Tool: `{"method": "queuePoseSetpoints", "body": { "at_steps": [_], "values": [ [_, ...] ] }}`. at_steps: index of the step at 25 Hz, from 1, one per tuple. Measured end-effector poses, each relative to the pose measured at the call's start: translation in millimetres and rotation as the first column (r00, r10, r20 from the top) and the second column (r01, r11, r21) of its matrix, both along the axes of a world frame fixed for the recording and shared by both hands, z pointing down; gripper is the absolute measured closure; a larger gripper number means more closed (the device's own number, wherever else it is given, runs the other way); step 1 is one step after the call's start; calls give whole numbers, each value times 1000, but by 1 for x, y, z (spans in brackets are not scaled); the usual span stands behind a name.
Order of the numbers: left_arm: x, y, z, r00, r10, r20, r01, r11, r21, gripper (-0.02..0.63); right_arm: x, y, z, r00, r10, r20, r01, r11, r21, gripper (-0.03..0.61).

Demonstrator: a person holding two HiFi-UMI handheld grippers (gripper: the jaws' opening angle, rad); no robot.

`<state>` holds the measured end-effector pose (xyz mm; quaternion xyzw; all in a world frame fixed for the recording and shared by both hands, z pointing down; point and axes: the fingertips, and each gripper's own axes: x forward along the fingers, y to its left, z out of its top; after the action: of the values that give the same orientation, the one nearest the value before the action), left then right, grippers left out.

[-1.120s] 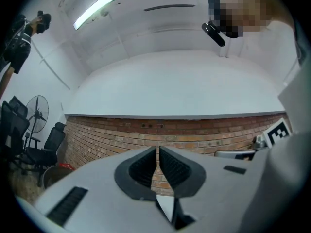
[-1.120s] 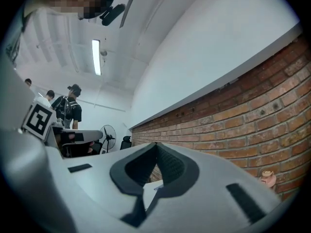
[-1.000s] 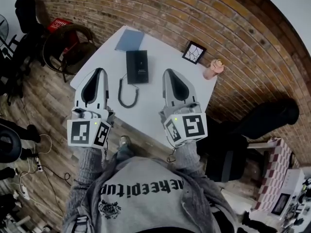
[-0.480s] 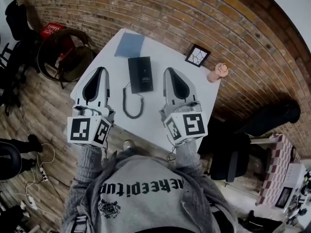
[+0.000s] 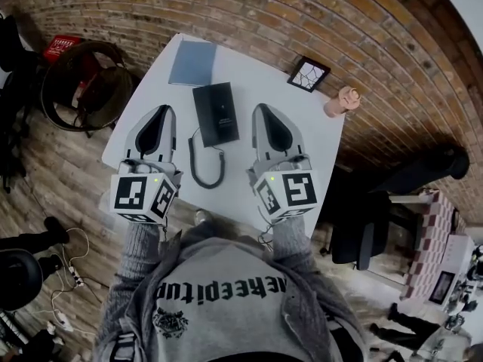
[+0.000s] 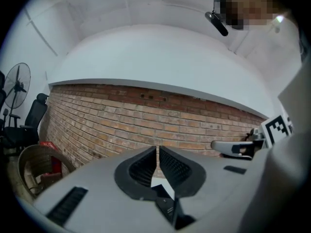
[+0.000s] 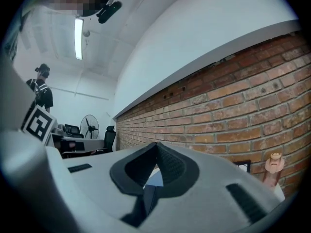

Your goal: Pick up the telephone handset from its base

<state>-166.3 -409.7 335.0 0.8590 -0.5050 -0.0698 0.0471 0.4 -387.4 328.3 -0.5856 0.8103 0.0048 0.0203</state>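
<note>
Telephone handset (image 5: 216, 113) black on white desk (image 5: 253, 78), coiled cord (image 5: 205, 166) trailing, left tongs (image 5: 161, 110) and right tongs (image 5: 261, 110) flanking it, both closed, empty.

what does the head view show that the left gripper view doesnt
Only the head view plainly shows the black telephone with its coiled black cord, the blue-grey notebook, the black framed picture and the person's grey sweatshirt. Only the left gripper view shows a standing fan and a black office chair. Both show the red brick wall, the left gripper, fingers together, and the right gripper.
</note>
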Motion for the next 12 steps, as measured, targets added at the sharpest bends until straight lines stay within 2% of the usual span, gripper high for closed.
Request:
{"method": "queuePoseSetpoints", "body": {
  "at_steps": [6,12],
  "values": [
    [15,-26,53,997,71,18,-69,990,-122,594,0,-14,25,1000,26,-16,-27,997,-67,574],
    [31,-43,108,989,144,40,-130,960,-248,594,0,-26,43,999,38,-26,-40,994,-106,574]
  ]
}}
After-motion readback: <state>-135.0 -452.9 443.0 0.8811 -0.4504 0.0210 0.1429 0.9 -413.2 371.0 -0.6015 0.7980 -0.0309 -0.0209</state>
